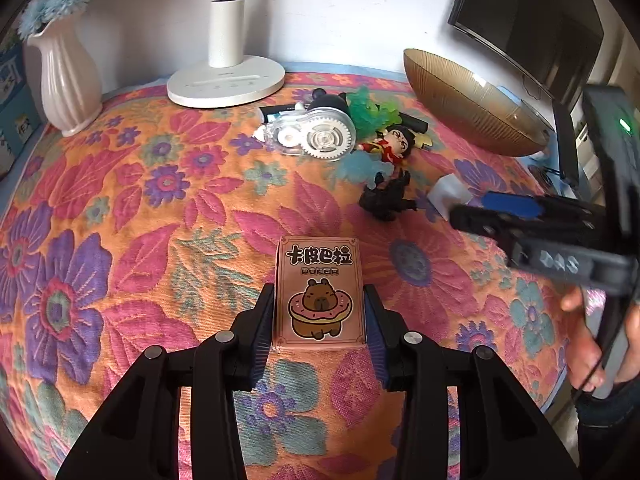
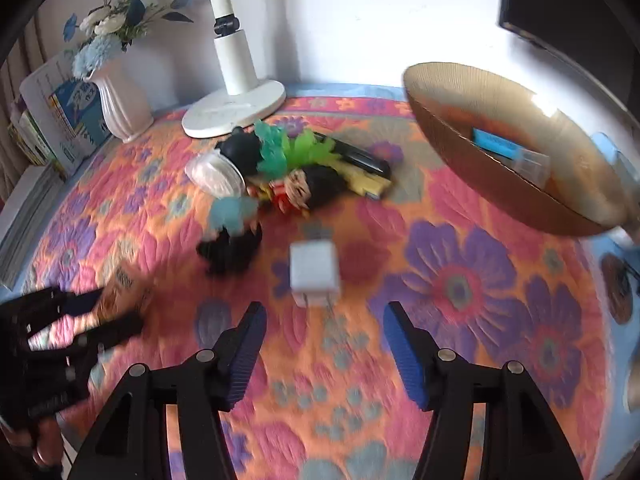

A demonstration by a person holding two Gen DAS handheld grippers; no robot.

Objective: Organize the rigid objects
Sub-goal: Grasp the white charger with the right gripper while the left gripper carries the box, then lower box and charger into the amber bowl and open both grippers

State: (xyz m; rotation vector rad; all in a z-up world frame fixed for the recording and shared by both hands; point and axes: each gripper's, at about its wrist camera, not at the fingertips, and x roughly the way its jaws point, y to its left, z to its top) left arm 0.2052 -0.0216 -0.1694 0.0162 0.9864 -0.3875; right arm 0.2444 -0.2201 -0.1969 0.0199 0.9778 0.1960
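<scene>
Your left tongs (image 1: 319, 316) were clamped on the pink card box (image 1: 319, 292), one pad on each long side. The capybara face was up and the box sat square between the fingers. That looked like a side grip chosen to keep the flat face readable and the box level for a carry. I couldn't tell whether the box rested on the cloth or was just lifted off it.

Your right tongs (image 2: 324, 344) stood apart with nothing between them, aimed at the white charger cube (image 2: 315, 276), which lay just ahead of the tips, prongs toward you. My read: that was your next pick, and the gap looked wide enough to straddle it. The right view was motion-blurred, so the alignment is uncertain.

The amber glass bowl (image 2: 500, 148) sat tilted at the far right. A blue-and-clear item already lay inside, so it was likely the drop target. The rest was heaped near the lamp base (image 1: 226, 82):
- a correction tape dispenser (image 1: 316, 138)
- green plastic bits
- a small red-and-black figure (image 1: 394, 142)
- a black figurine (image 1: 384, 200), nearer you

The surface was covered by a thick floral quilted cloth (image 1: 120, 200) in orange, pink and purple. It's soft, so small parts could tip on it. A white vase (image 1: 68, 76) of blue flowers stood at the left against a white wall, with a dark monitor (image 1: 532, 20) at the upper right.
</scene>
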